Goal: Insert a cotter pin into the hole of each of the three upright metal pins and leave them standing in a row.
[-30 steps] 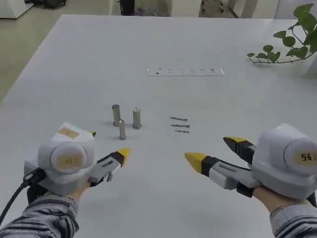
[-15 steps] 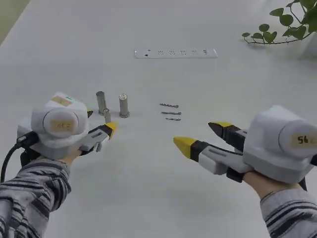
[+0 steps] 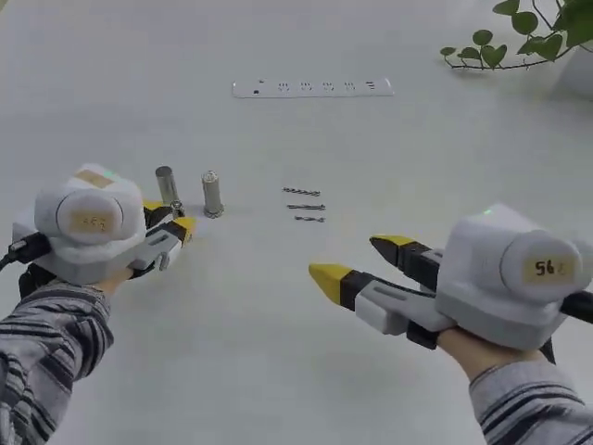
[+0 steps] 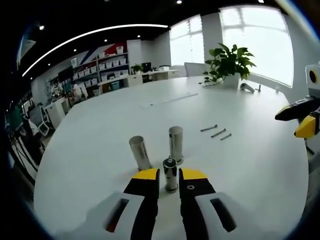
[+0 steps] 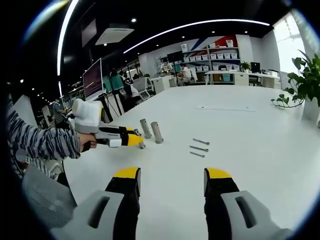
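Observation:
Three upright metal pins stand at the left of the white table (image 3: 278, 371): one at the back (image 3: 166, 184), one to its right (image 3: 212, 194), and a shorter one (image 4: 170, 174) in front. My left gripper (image 3: 170, 217) has its yellow-tipped jaws close on either side of the short pin, with thin gaps still showing. That pin stands on the table. Three cotter pins (image 3: 305, 206) lie in a row right of the metal pins. My right gripper (image 3: 359, 260) is open and holds nothing, nearer me than the cotter pins.
A white power strip (image 3: 312, 88) lies across the far side of the table. A potted plant (image 3: 519, 37) trails leaves at the far right corner. The right gripper (image 4: 292, 122) shows at the edge of the left gripper view.
My left gripper has moved forward to the short front pin, and its jaws have narrowed around it. The right gripper stays open and has hardly moved. The head camera has tilted down.

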